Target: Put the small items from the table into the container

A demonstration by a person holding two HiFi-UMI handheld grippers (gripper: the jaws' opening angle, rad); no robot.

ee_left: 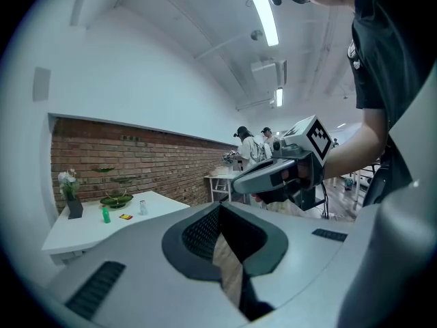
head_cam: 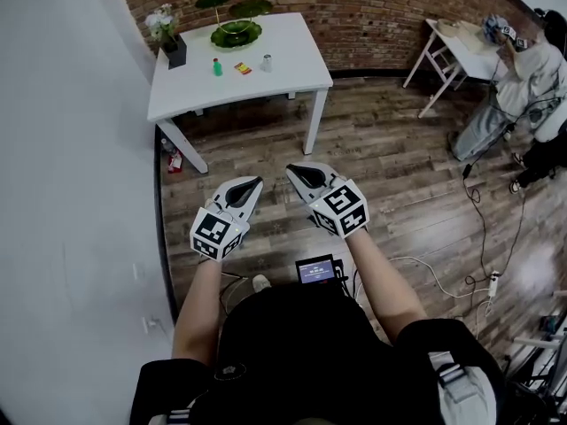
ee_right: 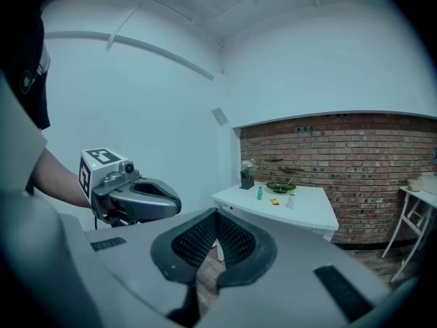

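Head view tells me nothing is done yet: the green bottle (head_cam: pixel 217 66), the little red-and-yellow piece (head_cam: pixel 242 68) and the small pale jar (head_cam: pixel 267 62) stand on the white tabletop (head_cam: pixel 285 73), near the green dish (head_cam: pixel 236 35) I take for the container. My left gripper (head_cam: pixel 256 182) and right gripper (head_cam: pixel 291 171) hang well apart from it over the wooden floor (head_cam: pixel 399 166), fingers (ee_left: pixel 198 241) closed on nothing. Every item is left to move; they are too small to identify, and I cannot tell whether the dish holds anything.
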